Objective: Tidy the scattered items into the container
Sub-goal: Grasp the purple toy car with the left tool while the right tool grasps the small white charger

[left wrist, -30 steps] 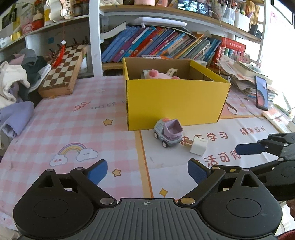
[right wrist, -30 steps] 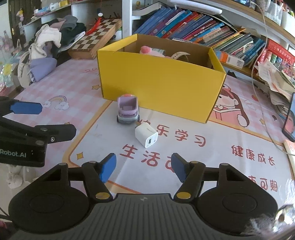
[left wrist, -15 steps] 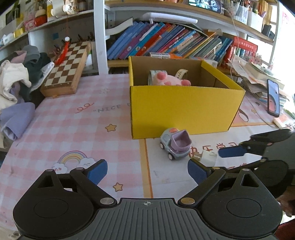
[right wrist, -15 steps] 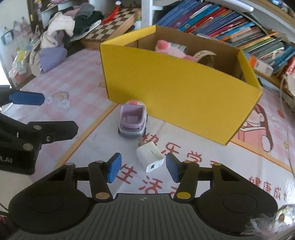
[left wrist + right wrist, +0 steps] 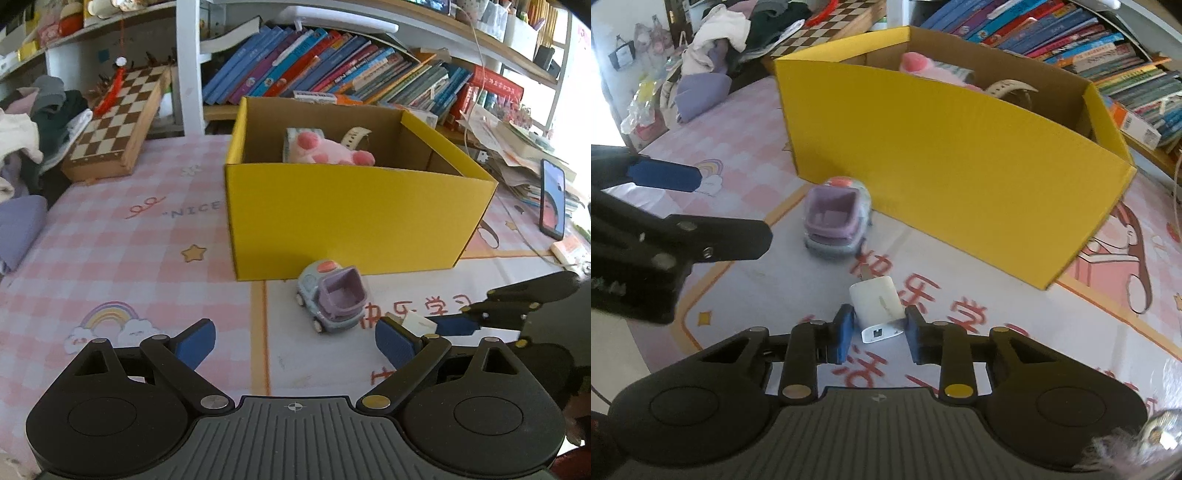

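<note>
A white charger (image 5: pixel 877 308) lies on the printed mat in front of the yellow box (image 5: pixel 942 158). My right gripper (image 5: pixel 879 326) is down over it, jaws closing, and both blue pads touch its sides. In the left wrist view the charger (image 5: pixel 419 320) shows against one of the right gripper's fingers (image 5: pixel 458 325). A purple and blue toy truck (image 5: pixel 332 301) stands by the box's (image 5: pixel 351 221) front wall. My left gripper (image 5: pixel 295 343) hovers open just short of the truck (image 5: pixel 834 225), holding nothing. A pink plush (image 5: pixel 328 151) and a watch strap lie inside the box.
A chessboard (image 5: pixel 122 118) leans at the back left beside a pile of clothes (image 5: pixel 22 129). Shelves of books (image 5: pixel 332 66) run behind the box. A phone (image 5: pixel 552 199) stands propped on stacked papers at the right.
Both grippers have moved forward toward the box. The right gripper came down over the charger and its jaws narrowed from wide apart to touching its sides.
</note>
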### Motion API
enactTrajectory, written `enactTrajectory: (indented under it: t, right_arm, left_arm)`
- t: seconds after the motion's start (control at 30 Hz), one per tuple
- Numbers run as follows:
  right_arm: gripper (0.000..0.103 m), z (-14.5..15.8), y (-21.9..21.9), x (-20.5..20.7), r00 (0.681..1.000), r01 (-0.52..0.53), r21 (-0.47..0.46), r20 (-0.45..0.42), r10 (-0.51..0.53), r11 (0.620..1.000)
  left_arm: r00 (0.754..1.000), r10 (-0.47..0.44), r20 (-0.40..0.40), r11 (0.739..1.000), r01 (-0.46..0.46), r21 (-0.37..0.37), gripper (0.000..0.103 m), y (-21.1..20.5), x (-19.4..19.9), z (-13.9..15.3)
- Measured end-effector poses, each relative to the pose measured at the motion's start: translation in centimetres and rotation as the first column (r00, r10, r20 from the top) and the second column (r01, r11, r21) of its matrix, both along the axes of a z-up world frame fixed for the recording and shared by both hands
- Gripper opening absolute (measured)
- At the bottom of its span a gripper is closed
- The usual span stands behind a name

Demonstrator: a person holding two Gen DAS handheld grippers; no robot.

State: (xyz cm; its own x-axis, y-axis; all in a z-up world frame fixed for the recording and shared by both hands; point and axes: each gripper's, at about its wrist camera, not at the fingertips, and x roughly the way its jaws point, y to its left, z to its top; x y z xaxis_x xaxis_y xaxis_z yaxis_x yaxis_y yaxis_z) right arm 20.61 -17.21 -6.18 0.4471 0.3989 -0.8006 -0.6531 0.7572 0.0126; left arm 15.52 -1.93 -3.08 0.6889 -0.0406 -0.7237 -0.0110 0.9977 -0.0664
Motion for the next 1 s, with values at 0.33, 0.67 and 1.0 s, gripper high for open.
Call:
enactTrajectory:
  t: [0.33,0.67,1.0]
  right_arm:
    - [0.028,0.2,-3.5,0.1,0.998,0.06,-0.016,0.021,-0.06,0.998]
    - [0.028,0.2,-4.3,-0.2,0.998,0.042,-0.034,0.042,-0.041,0.999]
    - [0.028,0.5,-4.1,-0.8,0.998,0.054,-0.008,0.039,-0.053,0.999]
  left_arm:
    - [0.999,-0.037,-0.034,0.999,0.038,0.022,0.083,-2.1,3.6,-2.0]
    - [0.997,-0.023,-0.075,0.999,0.025,0.03,0.059,-2.7,5.7,-3.9]
    - [0.996,-0.027,-0.083,1.0,0.026,-0.009,0.046,-1.8,4.1,-3.3]
